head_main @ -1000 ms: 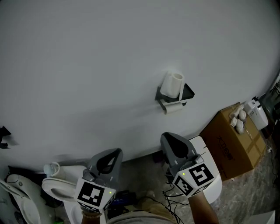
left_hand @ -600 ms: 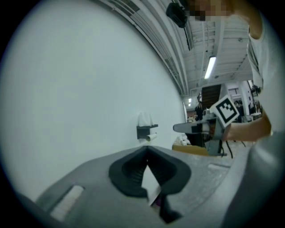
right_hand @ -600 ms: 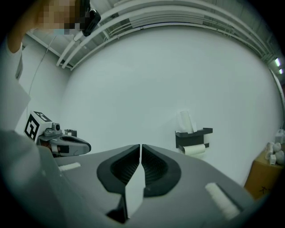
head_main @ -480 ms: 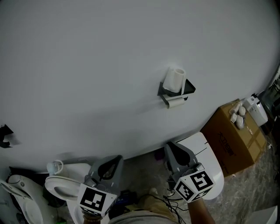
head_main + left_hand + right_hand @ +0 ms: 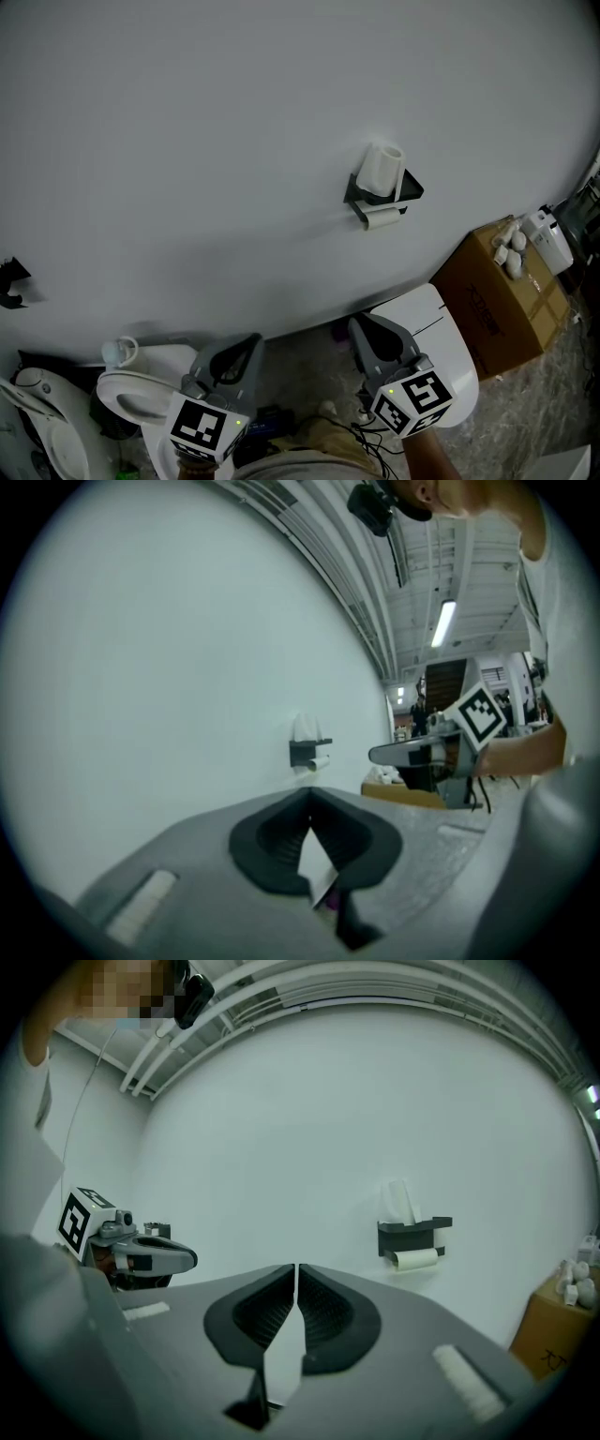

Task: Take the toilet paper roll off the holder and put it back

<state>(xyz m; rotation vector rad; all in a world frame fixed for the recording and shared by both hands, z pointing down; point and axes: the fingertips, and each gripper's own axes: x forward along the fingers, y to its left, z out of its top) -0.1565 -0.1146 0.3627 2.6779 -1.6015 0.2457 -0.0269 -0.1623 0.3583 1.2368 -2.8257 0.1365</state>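
Observation:
A dark holder [image 5: 384,197] is fixed to the white wall. One white toilet paper roll [image 5: 380,170] stands upright on its shelf, and a second roll [image 5: 385,217] hangs below it. The holder [image 5: 413,1234] also shows right of centre in the right gripper view, and small and far off as the holder [image 5: 309,751] in the left gripper view. My left gripper [image 5: 238,346] and right gripper [image 5: 372,328] are low in the head view, well short of the wall. Both are shut with nothing between the jaws. The right gripper [image 5: 410,754] shows in the left gripper view.
A cardboard box [image 5: 502,298] with white items on top sits at the right by the wall. A white toilet lid [image 5: 441,337] lies below the right gripper, and a white toilet bowl [image 5: 127,398] is at the lower left. Cables lie on the floor between them.
Both grippers have sunk lower in the head view and drawn back from the wall. The holder sits slightly higher in the picture. The jaws stay shut.

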